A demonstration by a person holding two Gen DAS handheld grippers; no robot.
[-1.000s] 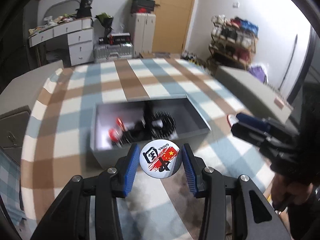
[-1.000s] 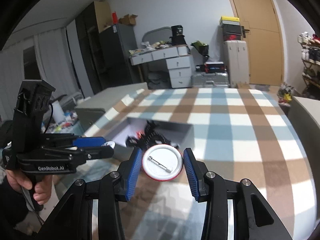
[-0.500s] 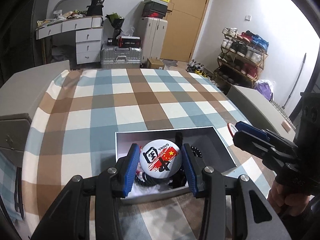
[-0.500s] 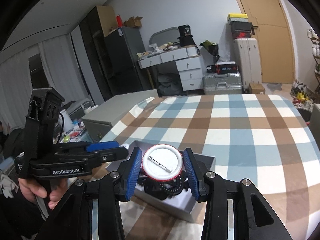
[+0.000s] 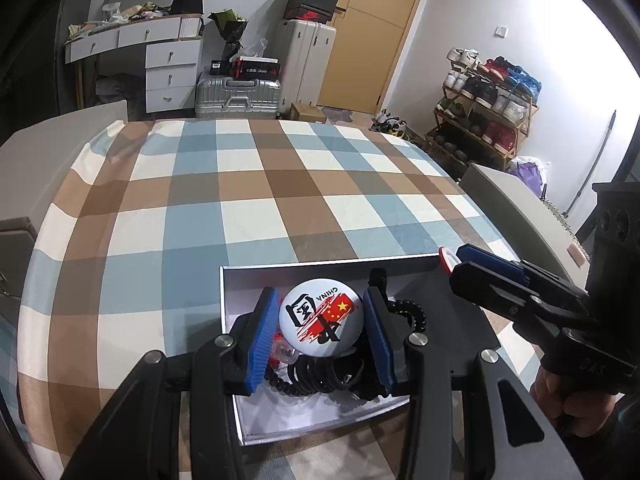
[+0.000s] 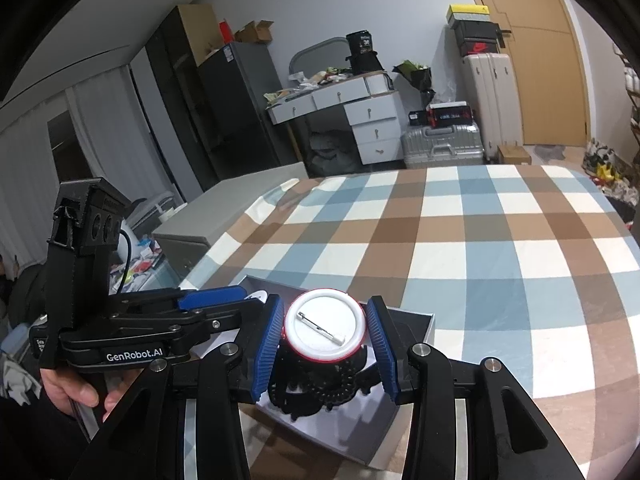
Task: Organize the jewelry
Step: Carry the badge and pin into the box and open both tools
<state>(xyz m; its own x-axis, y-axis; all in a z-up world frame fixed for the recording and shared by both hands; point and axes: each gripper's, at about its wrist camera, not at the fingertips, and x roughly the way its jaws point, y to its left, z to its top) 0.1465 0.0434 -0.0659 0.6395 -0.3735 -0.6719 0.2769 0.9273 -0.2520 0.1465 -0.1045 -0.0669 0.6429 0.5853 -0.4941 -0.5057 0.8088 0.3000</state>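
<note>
My left gripper [image 5: 321,304] is shut on a white round badge [image 5: 320,322] printed with a red flag and "CHINA", held face up over the open grey box [image 5: 320,266]. Black bead bracelets [image 5: 414,314] and small red pieces [image 5: 280,346] lie inside the box. My right gripper [image 6: 325,304] is shut on a red-rimmed badge [image 6: 325,328] with its pin side up, over the same box [image 6: 416,320] and its black beads [image 6: 320,392]. Each gripper shows in the other's view: the right gripper [image 5: 454,264] at the box's right corner, the left gripper [image 6: 250,300] at its left.
The box sits near the front edge of a table with a blue, brown and white checked cloth [image 5: 256,184]. Grey cabinets [image 5: 516,200] flank the table. A person's hands [image 6: 68,388] grip the handles. Drawers, suitcases and a shoe rack stand behind.
Both grippers have moved forward from in front of the box to above it, each still holding its badge. The box now lies directly under the fingers.
</note>
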